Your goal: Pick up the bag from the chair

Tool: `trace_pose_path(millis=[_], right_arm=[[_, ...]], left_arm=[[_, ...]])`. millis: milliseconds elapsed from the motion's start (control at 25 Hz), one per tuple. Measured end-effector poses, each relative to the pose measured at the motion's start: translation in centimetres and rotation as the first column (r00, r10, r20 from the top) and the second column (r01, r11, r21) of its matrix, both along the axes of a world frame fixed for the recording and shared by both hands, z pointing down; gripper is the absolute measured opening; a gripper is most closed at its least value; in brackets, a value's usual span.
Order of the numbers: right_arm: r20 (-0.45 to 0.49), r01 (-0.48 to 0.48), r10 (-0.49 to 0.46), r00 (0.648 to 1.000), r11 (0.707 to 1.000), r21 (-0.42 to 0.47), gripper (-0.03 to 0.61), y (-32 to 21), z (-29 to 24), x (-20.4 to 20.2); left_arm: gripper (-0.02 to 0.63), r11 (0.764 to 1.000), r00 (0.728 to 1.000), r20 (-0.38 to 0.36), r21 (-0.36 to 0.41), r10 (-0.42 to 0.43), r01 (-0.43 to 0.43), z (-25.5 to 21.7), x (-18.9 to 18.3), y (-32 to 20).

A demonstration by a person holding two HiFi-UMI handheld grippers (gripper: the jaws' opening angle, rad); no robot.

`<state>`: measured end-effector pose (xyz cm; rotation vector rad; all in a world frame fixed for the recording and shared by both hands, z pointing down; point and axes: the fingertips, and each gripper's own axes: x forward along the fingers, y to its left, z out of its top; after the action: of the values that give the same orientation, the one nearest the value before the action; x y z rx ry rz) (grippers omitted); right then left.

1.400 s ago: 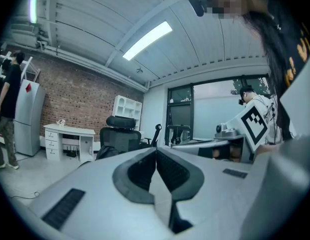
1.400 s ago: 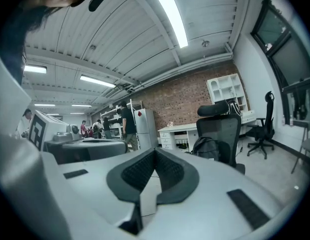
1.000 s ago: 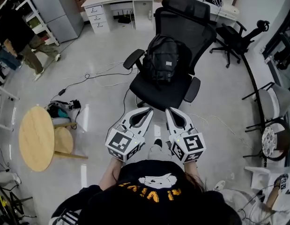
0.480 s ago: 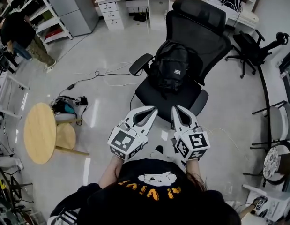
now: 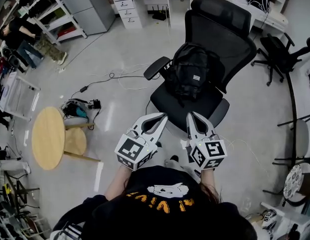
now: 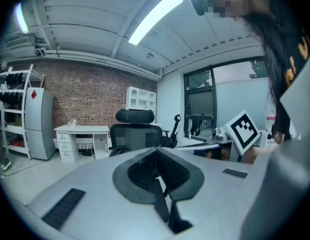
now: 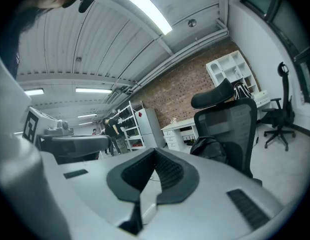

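The left gripper [image 5: 163,116] and the right gripper [image 5: 191,114] are held side by side in front of the person. Both have their jaws together with nothing between them, and each gripper's own view shows the tips meeting on empty air. They point toward the chair [image 5: 221,31], well apart from it. The bag [image 5: 191,71] stands upright on the chair, leaning on its back, between the armrests [image 5: 157,67].

The step in hand looks like the approach. To do it well, part the jaws before they reach the bag, not against it. I would aim for the top of the bag, where a carry loop is likely, though none can be made out from here. Come in from the front of the chair, clear of the armrests. The chair probably rolls, so pinch and lift straight up instead of pushing into it.
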<state>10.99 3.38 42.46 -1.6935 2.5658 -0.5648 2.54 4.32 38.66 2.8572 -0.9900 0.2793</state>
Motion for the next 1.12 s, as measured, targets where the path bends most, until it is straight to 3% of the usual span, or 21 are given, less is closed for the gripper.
trace_pose_path(millis=[440,960,1120], right_arm=[[-0.04,0.004,-0.004,0.999,1.0,-0.007,0.003,-4.9,0.9,0.9],[-0.142,-0.088,0.083,0.986,0.996,-0.023,0.003,-19.0,1.5,2.7],[-0.22,-0.07,0.06,0.974,0.997,-0.039,0.003,-23.3,2.7,3.0]], left_arm=[[0.009,0.999,0.999,-0.019,-0.023,0.029,-0.029,1.4,1.4,-6.3],[0.008,0.988,0.988,-0.054,-0.035,0.145,-0.147,1.9,3.5,-22.1],[0.009,0.981,0.982,-0.059,-0.061,0.182,-0.185,2.9,4.0,-25.4]])
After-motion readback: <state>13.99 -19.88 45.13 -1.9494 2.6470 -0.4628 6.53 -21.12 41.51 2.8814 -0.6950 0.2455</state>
